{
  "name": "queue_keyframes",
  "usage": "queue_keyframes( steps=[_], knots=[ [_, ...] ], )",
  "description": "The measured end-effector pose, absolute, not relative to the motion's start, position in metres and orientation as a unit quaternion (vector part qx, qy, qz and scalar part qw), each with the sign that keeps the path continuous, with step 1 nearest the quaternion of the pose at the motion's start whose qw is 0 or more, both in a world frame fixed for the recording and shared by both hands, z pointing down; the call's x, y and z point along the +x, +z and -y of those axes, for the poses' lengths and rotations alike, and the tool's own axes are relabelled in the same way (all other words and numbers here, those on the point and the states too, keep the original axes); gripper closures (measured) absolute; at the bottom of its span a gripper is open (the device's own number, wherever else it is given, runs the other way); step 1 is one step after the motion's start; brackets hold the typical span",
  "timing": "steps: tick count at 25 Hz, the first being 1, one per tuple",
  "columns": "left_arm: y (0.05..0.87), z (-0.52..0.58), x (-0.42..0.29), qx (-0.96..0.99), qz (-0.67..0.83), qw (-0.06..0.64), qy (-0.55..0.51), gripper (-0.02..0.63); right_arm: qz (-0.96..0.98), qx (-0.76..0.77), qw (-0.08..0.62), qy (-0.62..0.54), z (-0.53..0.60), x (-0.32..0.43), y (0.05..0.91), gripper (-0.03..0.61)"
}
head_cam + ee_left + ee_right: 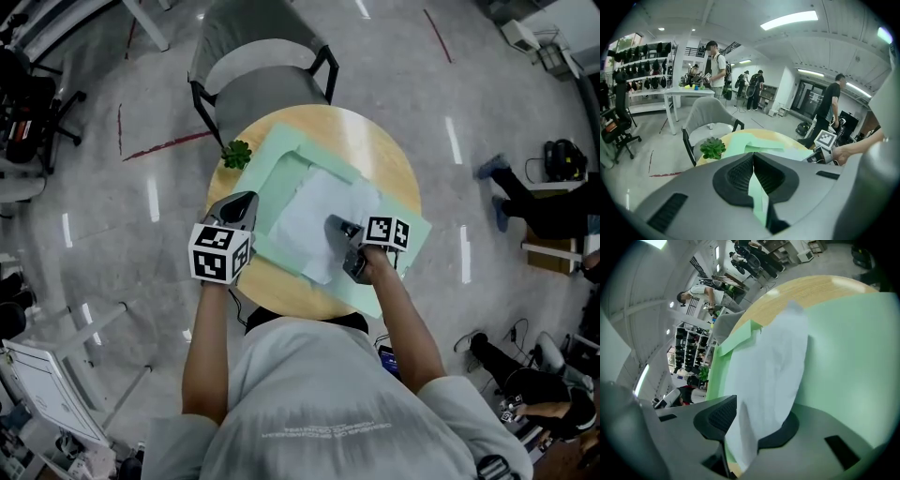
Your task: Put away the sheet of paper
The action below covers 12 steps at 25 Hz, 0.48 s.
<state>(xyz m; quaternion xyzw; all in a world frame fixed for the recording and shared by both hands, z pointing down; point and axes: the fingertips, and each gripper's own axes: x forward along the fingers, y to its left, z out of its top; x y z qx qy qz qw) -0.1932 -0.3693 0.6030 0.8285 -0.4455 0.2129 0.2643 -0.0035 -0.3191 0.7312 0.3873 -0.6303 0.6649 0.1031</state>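
The round table (pixel 398 164) is pale honey-coloured wood. On it lies a mint-green folder (pixel 281 173), and on the folder the sheet of paper (pixel 314 220) is white with a faint bluish cast. At the table's far-left edge, the small plant (pixel 236 154) is dark green. Beyond the table, the chair (pixel 267 89) has a grey seat and a black frame. Over the table, the left gripper (pixel 246 202) and the right gripper (pixel 336 225) are grey with black ribbed pads, and each carries a cube of black-and-white square markers. Around the table, the floor (pixel 122 216) is glossy grey with red lines.
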Motion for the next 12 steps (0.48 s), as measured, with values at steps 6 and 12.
queue_keyframes(
  steps=[6, 12],
  knots=[
    [0.602, 0.368, -0.2, 0.824, 0.455, 0.267, 0.206, 0.594, 0.64, 0.387, 0.106, 0.655, 0.309, 0.01, 0.723, 0.341],
    [0.598, 0.368, -0.198, 0.826, 0.456, 0.265, 0.2, 0.594, 0.635, 0.377, 0.123, 0.663, 0.291, 0.028, 0.72, 0.339]
  ],
)
